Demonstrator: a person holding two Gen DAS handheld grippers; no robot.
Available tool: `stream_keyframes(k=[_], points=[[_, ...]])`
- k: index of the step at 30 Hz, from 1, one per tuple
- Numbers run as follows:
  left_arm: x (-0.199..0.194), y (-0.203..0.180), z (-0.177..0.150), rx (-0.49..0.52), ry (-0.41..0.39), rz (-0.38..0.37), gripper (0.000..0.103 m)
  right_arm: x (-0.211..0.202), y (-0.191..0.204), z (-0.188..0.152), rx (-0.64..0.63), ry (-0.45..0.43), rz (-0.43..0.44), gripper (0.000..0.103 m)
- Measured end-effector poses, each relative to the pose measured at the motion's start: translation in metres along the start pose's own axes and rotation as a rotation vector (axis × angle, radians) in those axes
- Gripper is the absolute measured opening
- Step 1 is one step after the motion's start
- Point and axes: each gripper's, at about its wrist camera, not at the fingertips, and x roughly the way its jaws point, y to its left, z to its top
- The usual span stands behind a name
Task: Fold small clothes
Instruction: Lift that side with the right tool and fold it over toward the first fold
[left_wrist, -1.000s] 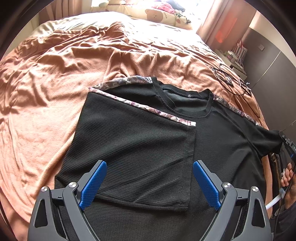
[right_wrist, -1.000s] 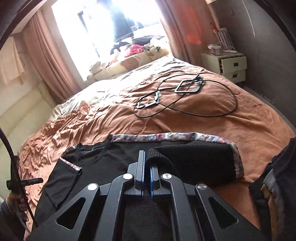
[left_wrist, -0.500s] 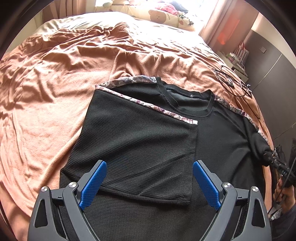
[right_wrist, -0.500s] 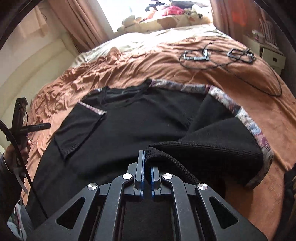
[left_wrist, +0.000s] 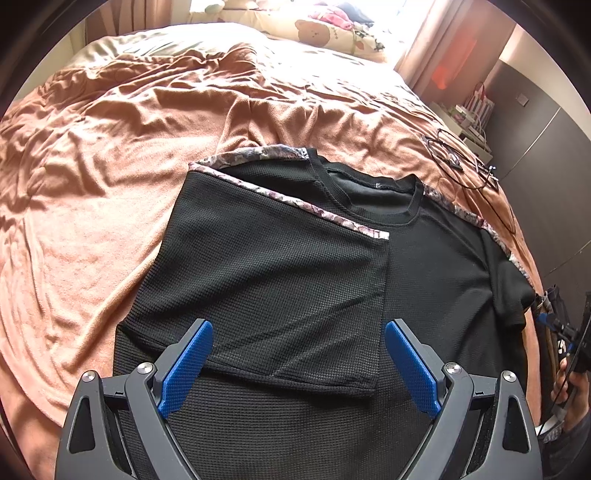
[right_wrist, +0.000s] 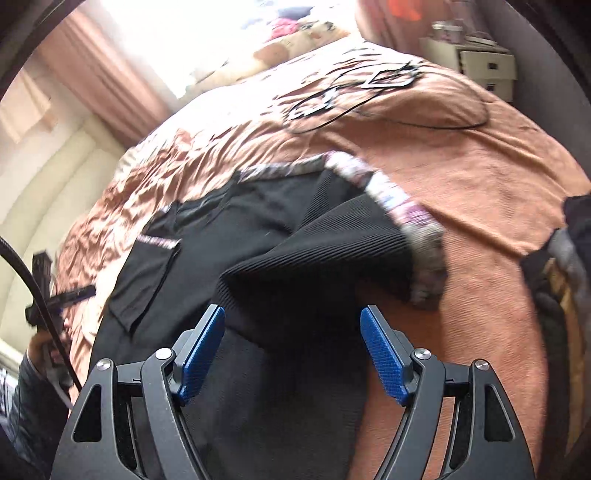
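The black t-shirt (left_wrist: 424, 280) lies flat near the bed's (left_wrist: 110, 155) foot edge, one sleeve folded in. The right gripper (right_wrist: 293, 347) has just been opening, nothing pinched, the other sleeve (right_wrist: 332, 251) bunched directly ahead. The left gripper (left_wrist: 297, 363) hangs spread, farther from it

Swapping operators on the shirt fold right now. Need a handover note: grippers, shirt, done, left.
Left gripper: jaws open, empty, above the folded-in left sleeve.
Right gripper: jaws have just been opening; the right sleeve lies loose between and beyond them, no pad pressing on it.
Black waffle-knit T-shirt with floral shoulder trim: flat on the orange bedspread, neck away from you.
Done: left sleeve folded across the chest; right sleeve brought inward and dropped, rumpled.
Left: flatten the right sleeve, then probably fold the body up.
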Motion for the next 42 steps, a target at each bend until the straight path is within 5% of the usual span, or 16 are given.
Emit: stream_keyframes(k=[8,14,16,20,22,29,42], points=[[0.005,0.003,-0.003,0.008,0.010,0.020,0.095,0.009,-0.017,-0.004,0.066,-0.020,-0.238,0.073],[0.011,0.011,-0.004,-0.002,0.018,0.034,0.095,0.038,-0.012,0.002,0.023,0.039,-0.307,0.070],[0.012,0.012,-0.005,-0.003,0.021,0.036,0.095,0.049,-0.011,0.005,0.011,0.038,-0.299,0.060],[0.015,0.014,-0.005,0.000,0.028,0.039,0.095,0.062,-0.012,0.011,-0.003,0.019,-0.291,0.014],[0.015,0.014,-0.006,0.001,0.025,0.040,0.095,0.059,-0.010,0.013,-0.006,0.002,-0.262,0.004],[0.012,0.020,-0.007,-0.016,0.017,0.031,0.095,0.033,0.048,0.035,-0.075,-0.063,-0.096,0.003],[-0.002,0.034,-0.010,-0.036,0.000,0.026,0.095,0.074,0.140,0.069,-0.239,-0.010,-0.007,0.003]])
